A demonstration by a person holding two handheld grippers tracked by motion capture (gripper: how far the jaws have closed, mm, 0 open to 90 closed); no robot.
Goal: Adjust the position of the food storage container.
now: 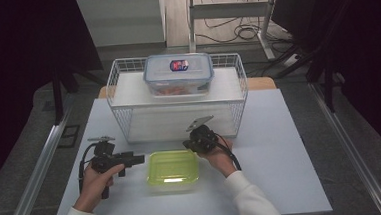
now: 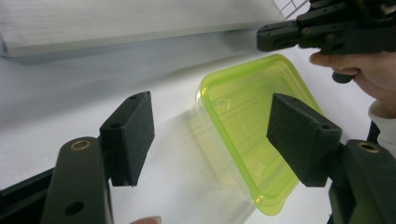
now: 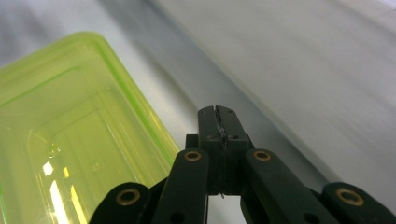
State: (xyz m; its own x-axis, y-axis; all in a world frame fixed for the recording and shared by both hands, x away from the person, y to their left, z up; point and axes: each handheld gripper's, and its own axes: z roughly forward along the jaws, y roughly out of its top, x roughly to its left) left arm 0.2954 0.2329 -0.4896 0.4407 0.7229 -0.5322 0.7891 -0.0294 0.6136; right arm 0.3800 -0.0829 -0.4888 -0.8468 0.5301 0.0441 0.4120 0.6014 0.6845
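On a white counter (image 1: 280, 132), the left gripper (image 1: 134, 160) sits at the nine o'clock side of a yellow-green container (image 1: 172, 169), fingers (image 2: 128, 135) spread apart and empty. The container lies at centre. At its two o'clock corner, the right gripper (image 1: 189, 144) hovers, fingers (image 3: 218, 126) pressed together. A wire basket (image 1: 123, 99) stands at twelve o'clock.

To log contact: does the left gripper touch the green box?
Apart. In the left gripper view, the left gripper stands open, and bare table shows between its left pad and the green box.
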